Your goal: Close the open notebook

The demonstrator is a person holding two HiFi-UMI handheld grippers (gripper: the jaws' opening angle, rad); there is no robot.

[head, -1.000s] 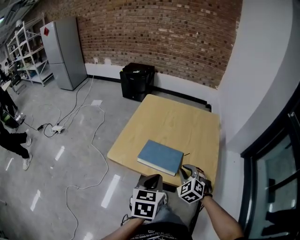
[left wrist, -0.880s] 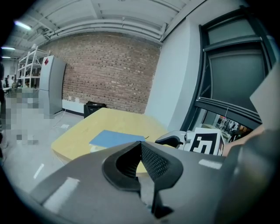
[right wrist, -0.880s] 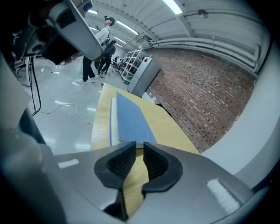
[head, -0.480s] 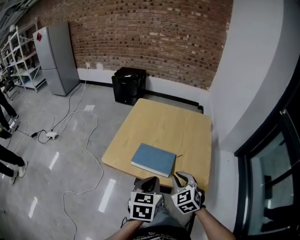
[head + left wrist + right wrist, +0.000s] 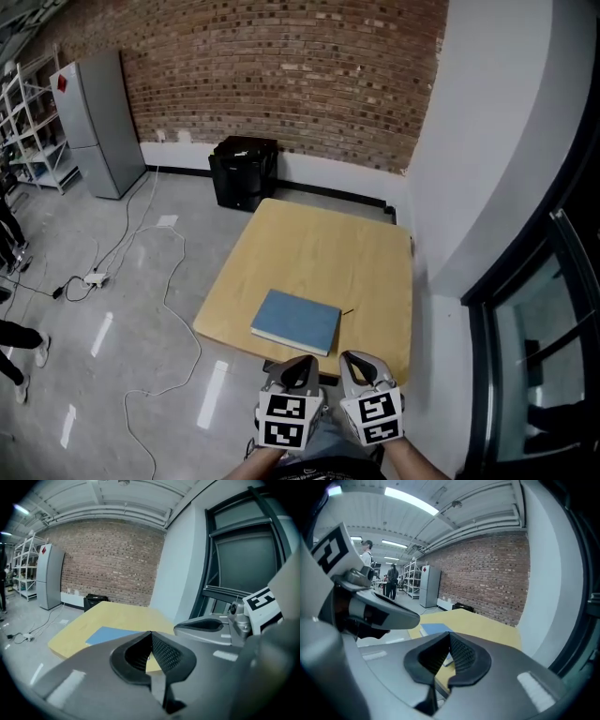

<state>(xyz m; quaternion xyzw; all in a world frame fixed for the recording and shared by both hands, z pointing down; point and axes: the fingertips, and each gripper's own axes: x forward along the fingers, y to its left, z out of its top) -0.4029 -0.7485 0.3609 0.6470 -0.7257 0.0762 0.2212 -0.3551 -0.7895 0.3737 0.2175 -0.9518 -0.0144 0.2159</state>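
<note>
Because your right gripper (image 5: 449,635) has just been closing on nothing, it and your left gripper (image 5: 150,634) both have jaws pinched together, empty, side by side just off the table (image 5: 319,234). At your twelve o'clock the notebook (image 5: 295,322) lies flat and shut at the table's six o'clock edge. The job looks done, so nothing needs holding.

The left gripper (image 5: 150,634) is covering the notebook's (image 5: 108,634) near edge in its view. The head view's left edge is cutting off a person (image 5: 17,337); a thin dark thing (image 5: 347,311) is showing too small to name.
</note>
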